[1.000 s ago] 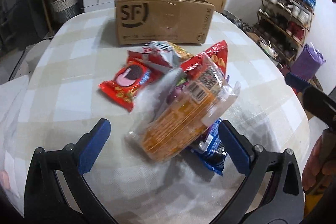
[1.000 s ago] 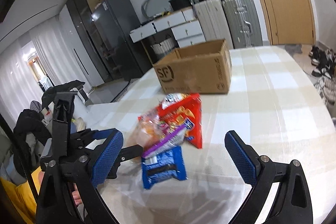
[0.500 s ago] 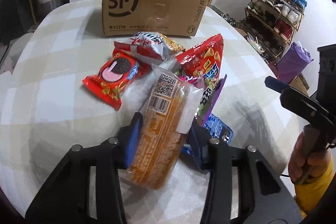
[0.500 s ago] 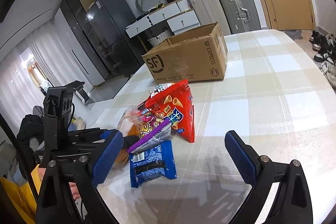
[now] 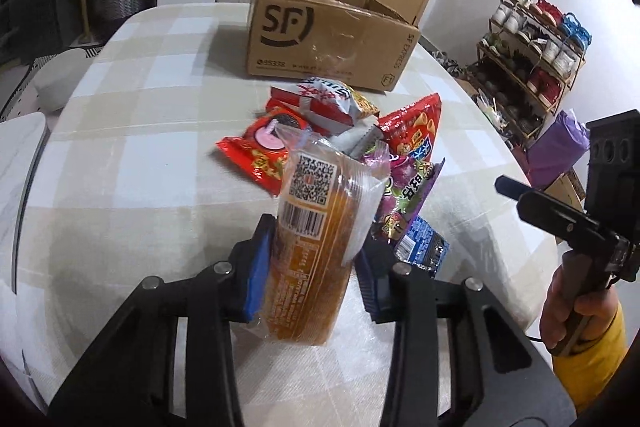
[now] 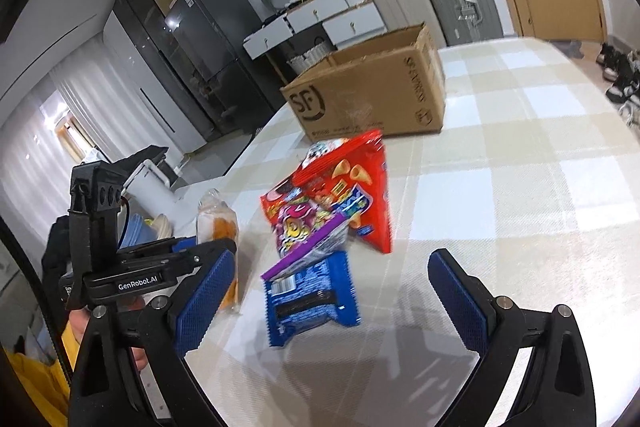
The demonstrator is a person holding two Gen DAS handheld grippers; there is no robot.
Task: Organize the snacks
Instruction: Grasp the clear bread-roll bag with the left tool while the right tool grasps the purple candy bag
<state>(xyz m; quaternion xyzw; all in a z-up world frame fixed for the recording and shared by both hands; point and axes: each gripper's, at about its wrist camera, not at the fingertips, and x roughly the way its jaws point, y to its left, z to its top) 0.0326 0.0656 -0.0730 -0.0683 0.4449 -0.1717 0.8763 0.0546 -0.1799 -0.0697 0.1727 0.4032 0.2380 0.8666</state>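
Snack packets (image 5: 344, 131) are crowding the worktop (image 5: 132, 187) before the cardboard box (image 5: 328, 35); left hand-held gripper (image 5: 308, 267) is clenching an orange packet (image 5: 316, 227), right hand-held gripper (image 6: 328, 287) is gaping empty.

The counter (image 5: 120, 163) carries a beige-and-white checked cloth. An open cardboard box (image 5: 328, 39) rests on its far part. Just in front of the cardboard box lies a heap of snack packets (image 5: 400, 147); a blue packet (image 6: 312, 295) lies nearest.
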